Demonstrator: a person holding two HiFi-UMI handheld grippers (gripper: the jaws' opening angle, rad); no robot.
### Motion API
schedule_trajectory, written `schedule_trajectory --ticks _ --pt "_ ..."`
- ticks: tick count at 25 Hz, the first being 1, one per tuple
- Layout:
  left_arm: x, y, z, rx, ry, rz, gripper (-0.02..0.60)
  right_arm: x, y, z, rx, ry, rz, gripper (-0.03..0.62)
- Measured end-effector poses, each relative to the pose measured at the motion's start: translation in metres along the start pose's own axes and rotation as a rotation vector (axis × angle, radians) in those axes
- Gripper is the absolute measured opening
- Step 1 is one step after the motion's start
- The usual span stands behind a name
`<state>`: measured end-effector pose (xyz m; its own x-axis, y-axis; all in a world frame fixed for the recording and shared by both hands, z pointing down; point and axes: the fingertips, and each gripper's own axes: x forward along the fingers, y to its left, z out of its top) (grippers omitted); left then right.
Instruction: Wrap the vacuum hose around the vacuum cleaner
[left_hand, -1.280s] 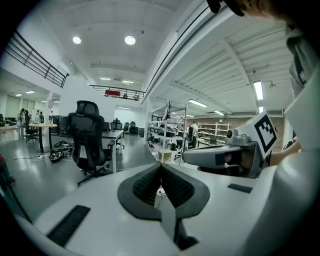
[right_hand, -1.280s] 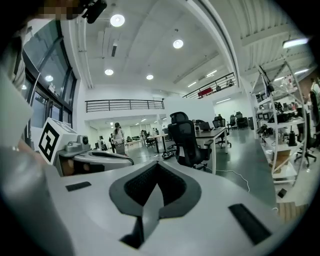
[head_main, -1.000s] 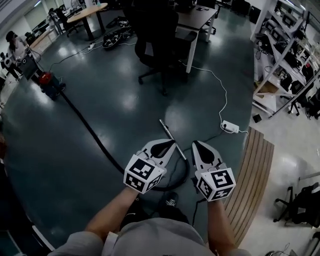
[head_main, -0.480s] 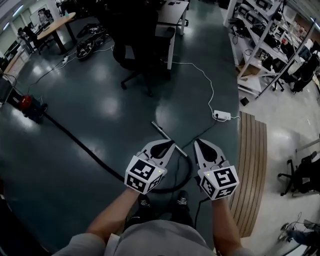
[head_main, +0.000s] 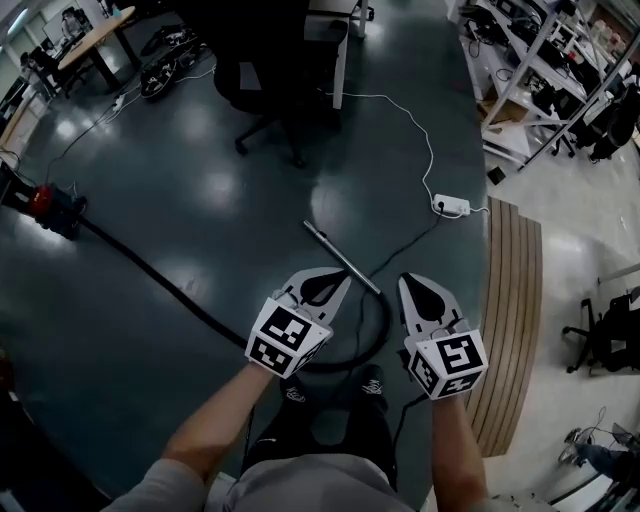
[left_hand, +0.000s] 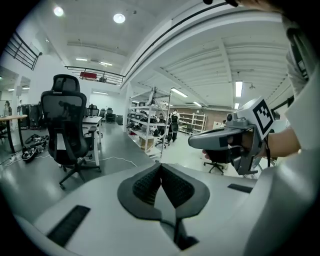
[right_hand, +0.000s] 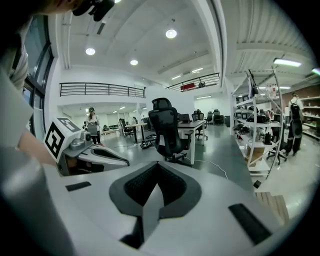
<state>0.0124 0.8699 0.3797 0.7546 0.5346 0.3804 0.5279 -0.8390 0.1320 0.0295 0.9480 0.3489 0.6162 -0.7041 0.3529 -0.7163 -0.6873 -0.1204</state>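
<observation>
The red and blue vacuum cleaner (head_main: 45, 205) stands on the dark floor at the far left of the head view. Its black hose (head_main: 150, 270) runs across the floor to a loop (head_main: 385, 318) by my feet. The hose ends at a metal wand (head_main: 340, 257). My left gripper (head_main: 343, 274) hovers above the near end of the wand, shut and empty. My right gripper (head_main: 406, 281) is level with it on the right, also shut with nothing held. In each gripper view the pads meet (left_hand: 161, 169) (right_hand: 157, 167) and the other gripper shows alongside (left_hand: 225, 142) (right_hand: 90, 152).
A black office chair (head_main: 265, 60) and a desk stand ahead. A white power strip (head_main: 452, 206) with a white cable lies right of the wand. A slatted wooden board (head_main: 510, 330) lies on the right, and shelving (head_main: 540, 60) lines the far right.
Both grippers have sunk slightly toward the floor, still shut. The head view has swung, so the vacuum cleaner now sits nearer the left edge and the wand nearer the grippers.
</observation>
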Motion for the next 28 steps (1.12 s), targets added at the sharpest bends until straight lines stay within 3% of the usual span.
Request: schedule_trajectory --ticks 7,12,18,22,26,28 --pt "0.082 0.012 -0.092 -0.037 0.106 -0.055 0.008 0.046 -0.063 -0.1 0.041 0.08 0.032 0.005" --pt "0.141 0.026 -0.18 -0.054 0.183 -0.073 0.008 0.092 -0.103 -0.211 0.041 0.208 0.06 0.006" --pt "0.22 0.047 -0.308 -0.077 0.273 -0.085 0.008 0.155 -0.142 -0.352 0.014 0.293 0.095 0.006" --pt "0.257 0.062 -0.383 -0.078 0.304 -0.093 0.008 0.204 -0.157 -0.437 -0.018 0.363 0.13 0.039" --pt "0.285 0.077 -0.453 -0.15 0.326 -0.106 0.008 0.256 -0.17 -0.519 -0.053 0.399 0.189 0.11" --pt "0.297 0.087 -0.485 -0.133 0.336 -0.094 0.008 0.281 -0.177 -0.562 -0.069 0.435 0.206 0.135"
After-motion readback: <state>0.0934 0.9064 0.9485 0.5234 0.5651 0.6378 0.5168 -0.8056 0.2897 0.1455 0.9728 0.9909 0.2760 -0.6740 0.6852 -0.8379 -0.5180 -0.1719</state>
